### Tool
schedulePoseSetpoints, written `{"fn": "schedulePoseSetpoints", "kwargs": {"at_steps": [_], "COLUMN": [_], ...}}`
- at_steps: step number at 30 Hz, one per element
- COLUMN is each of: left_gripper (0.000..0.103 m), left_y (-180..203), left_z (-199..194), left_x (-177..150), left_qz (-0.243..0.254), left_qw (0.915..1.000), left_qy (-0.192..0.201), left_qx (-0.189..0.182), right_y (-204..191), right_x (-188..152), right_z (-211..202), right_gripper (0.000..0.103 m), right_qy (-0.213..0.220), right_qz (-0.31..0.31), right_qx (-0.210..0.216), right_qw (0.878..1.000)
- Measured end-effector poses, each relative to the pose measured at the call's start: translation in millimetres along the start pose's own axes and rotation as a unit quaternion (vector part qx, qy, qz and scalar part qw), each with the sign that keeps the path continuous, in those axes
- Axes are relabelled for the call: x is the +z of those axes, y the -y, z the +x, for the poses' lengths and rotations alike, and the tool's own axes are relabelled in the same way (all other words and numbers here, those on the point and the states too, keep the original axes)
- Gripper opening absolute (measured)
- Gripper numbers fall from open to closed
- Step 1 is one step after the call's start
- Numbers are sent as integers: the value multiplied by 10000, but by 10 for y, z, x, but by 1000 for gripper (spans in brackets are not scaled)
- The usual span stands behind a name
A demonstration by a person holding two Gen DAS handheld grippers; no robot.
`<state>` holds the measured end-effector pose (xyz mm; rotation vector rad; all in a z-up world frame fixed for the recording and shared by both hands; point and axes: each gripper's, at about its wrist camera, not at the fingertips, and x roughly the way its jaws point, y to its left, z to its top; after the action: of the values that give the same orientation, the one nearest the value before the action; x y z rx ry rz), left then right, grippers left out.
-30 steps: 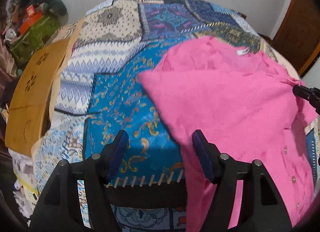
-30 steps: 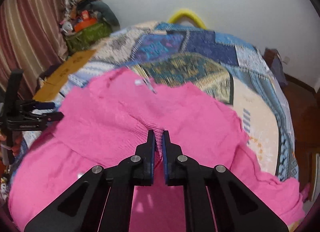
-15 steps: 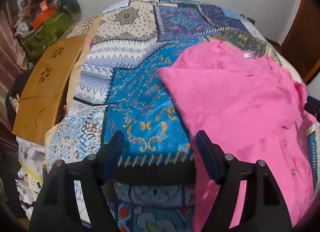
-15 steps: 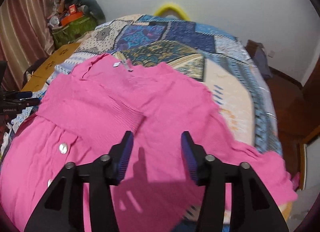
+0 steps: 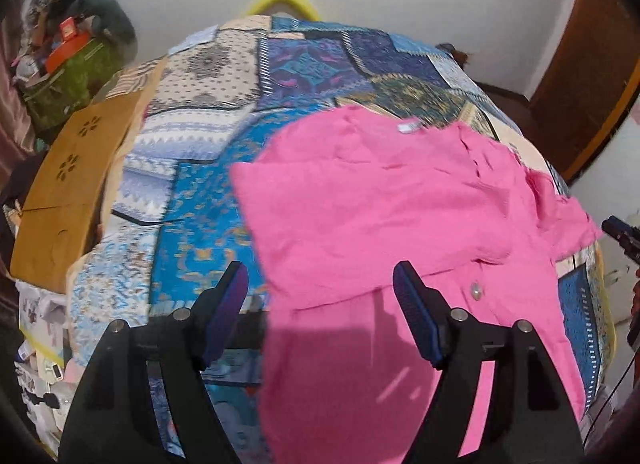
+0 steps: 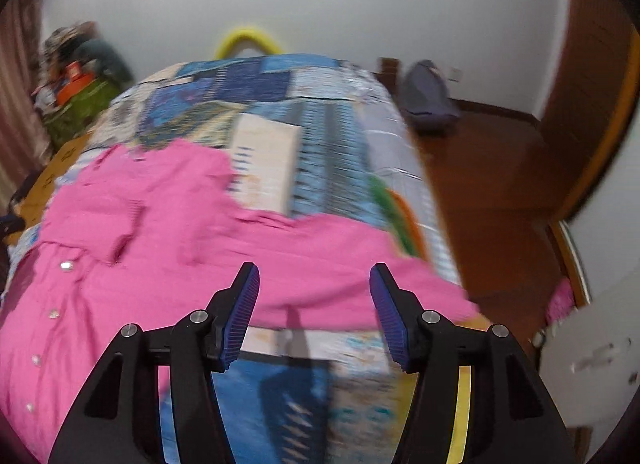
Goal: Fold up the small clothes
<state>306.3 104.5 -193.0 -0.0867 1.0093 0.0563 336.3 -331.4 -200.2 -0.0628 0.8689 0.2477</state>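
Note:
A pink buttoned shirt lies spread on the patchwork bedspread, its left sleeve folded across the chest. My left gripper is open and empty above the shirt's lower left side. In the right wrist view the shirt lies to the left, and its other sleeve stretches right toward the bed's edge. My right gripper is open and empty over that sleeve. The right gripper's tip shows at the right edge of the left wrist view.
A brown cardboard sheet lies along the bed's left edge. A pile of bags and clutter stands at the far left. A yellow hoop rises behind the bed. Wooden floor and a dark bag lie to the right.
My right gripper let go of the folded sleeve, opened, and swung right over the other sleeve. My left gripper stayed open and shifted right over the shirt.

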Motion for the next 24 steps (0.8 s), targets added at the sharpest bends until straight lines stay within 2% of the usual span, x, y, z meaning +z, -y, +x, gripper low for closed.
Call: {"fn": "schedulePoseSetpoints", "kwargs": {"at_steps": [7,13,14,16,17,18,19,24], "left_gripper": [74,74,74,74,74,74,74,74], "left_y": [345,425,432,429,422,412,401,335], "left_z": [311,434,432,422,420,413,408,310], "left_x": [-53,-78,-80,-88,-92,-92,-90,-101], "left_qz": [373,437,451,454,446,432,420,317], "left_qw": [9991,9986,9986,9986,9986,9987,9988,9993], "left_qy": [-188,-288,-276,-263,-262,-263,-261,-174], "left_qx": [65,48,62,64,63,61,63,24], "right_y": [677,874,864,831,817,789,770,599], "right_x": [-215,-291,-289,-295,-285,-268,-255,-32], "right_z": [57,341,382,381,376,343,319,68], "right_gripper": [54,52,49,31,26,11,8,7], "right_qy": [-178,-447,-433,-344,-319,-259,-229,159], "right_qz": [731,1288,1335,1340,1336,1313,1301,1022], "right_qx": [-395,-2,86,229,251,305,365,417], "right_qw": [9964,9907,9901,9901,9902,9905,9906,9938]}}
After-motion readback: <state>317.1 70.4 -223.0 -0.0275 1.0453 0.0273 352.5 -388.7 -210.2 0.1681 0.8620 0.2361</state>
